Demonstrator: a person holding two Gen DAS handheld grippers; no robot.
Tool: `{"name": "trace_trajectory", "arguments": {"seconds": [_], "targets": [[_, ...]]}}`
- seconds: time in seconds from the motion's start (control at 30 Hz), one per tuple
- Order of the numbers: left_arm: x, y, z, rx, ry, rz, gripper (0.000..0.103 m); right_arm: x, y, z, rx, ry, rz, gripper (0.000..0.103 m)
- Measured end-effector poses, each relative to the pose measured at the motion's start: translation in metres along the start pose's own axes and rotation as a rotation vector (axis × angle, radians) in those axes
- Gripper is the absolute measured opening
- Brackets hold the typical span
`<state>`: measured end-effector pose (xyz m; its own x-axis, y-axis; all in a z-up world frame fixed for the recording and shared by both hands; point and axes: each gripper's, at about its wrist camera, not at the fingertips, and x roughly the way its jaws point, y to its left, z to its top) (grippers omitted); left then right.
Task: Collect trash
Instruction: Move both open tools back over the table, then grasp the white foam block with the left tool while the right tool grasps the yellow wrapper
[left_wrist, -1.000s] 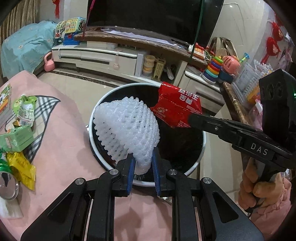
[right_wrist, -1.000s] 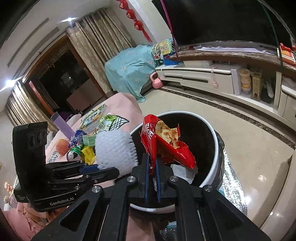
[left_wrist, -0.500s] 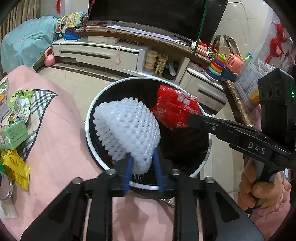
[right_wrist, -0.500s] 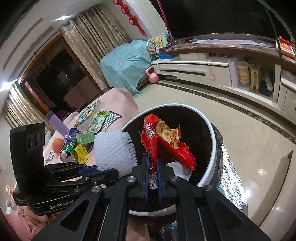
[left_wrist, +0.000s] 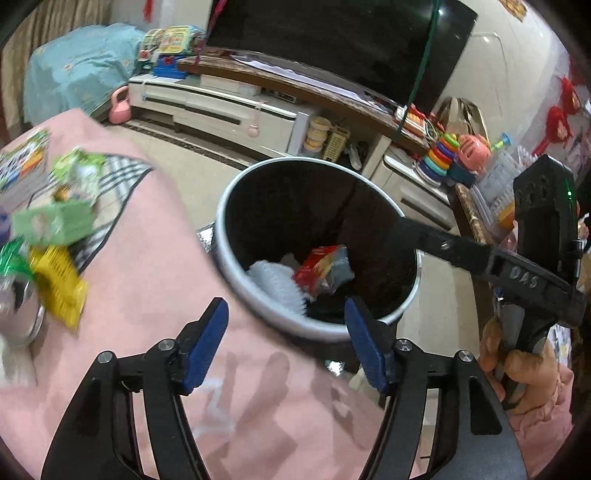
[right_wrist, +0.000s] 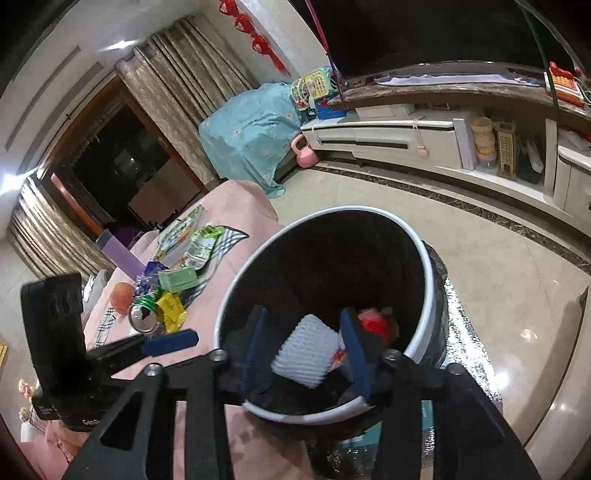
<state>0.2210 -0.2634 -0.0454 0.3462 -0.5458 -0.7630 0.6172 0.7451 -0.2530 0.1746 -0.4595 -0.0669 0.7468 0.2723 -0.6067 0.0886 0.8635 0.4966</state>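
Both the left gripper (left_wrist: 286, 341) and the right gripper (right_wrist: 306, 349) are hanging wide open and holding nothing above the bin (left_wrist: 400, 314). The white foam net (right_wrist: 308, 354) and red snack bag (left_wrist: 325, 267) are lying inside it, the net tilted with its long axis running near-left to far-right. More wrappers (left_wrist: 61, 280) and a can (right_wrist: 142, 319) are waiting on the pink cloth (left_wrist: 155, 280) to the left, so the task looks partly done.

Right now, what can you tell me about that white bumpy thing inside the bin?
The white foam net is a soft, knobbly mesh sleeve, the kind that looks like fruit packing. It lies loose in the black-lined bin, tilted, beside a red snack bag. No fingers hold it.
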Motion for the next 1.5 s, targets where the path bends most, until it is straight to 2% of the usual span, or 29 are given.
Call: {"name": "trace_trajectory", "arguments": {"seconds": [0.03,0.1,0.2,0.3,0.63,0.83,1.13,1.23,1.37,1.5], "targets": [[-0.005,0.003,-0.006,-0.008,-0.007,0.010,0.069,-0.003,0.003,-0.003,0.001,-0.012,0.004,0.056],[-0.016,0.013,-0.017,-0.030,-0.023,0.032,0.073,-0.007,0.009,-0.008,0.007,-0.027,0.011,0.076],[-0.031,0.027,-0.034,-0.070,-0.045,0.051,0.074,-0.014,0.023,-0.017,-0.001,-0.059,0.014,0.086],[-0.049,0.044,-0.049,-0.119,-0.077,0.087,0.074,-0.018,0.041,-0.028,-0.017,-0.076,0.022,0.090],[-0.098,0.106,-0.104,-0.254,-0.127,0.199,0.076,0.004,0.100,-0.063,-0.075,-0.024,0.084,0.092],[-0.115,0.138,-0.124,-0.329,-0.142,0.233,0.079,0.027,0.134,-0.078,-0.142,0.023,0.098,0.092],[-0.121,0.162,-0.129,-0.356,-0.149,0.294,0.083,0.058,0.157,-0.091,-0.214,0.087,0.051,0.092],[-0.115,0.169,-0.125,-0.365,-0.138,0.316,0.084,0.067,0.162,-0.091,-0.244,0.092,0.024,0.092],[-0.106,0.173,-0.115,-0.361,-0.122,0.330,0.084,0.084,0.170,-0.086,-0.269,0.103,0.033,0.090],[-0.095,0.175,-0.102,-0.346,-0.109,0.341,0.087,0.100,0.174,-0.078,-0.282,0.119,0.036,0.075]]}}
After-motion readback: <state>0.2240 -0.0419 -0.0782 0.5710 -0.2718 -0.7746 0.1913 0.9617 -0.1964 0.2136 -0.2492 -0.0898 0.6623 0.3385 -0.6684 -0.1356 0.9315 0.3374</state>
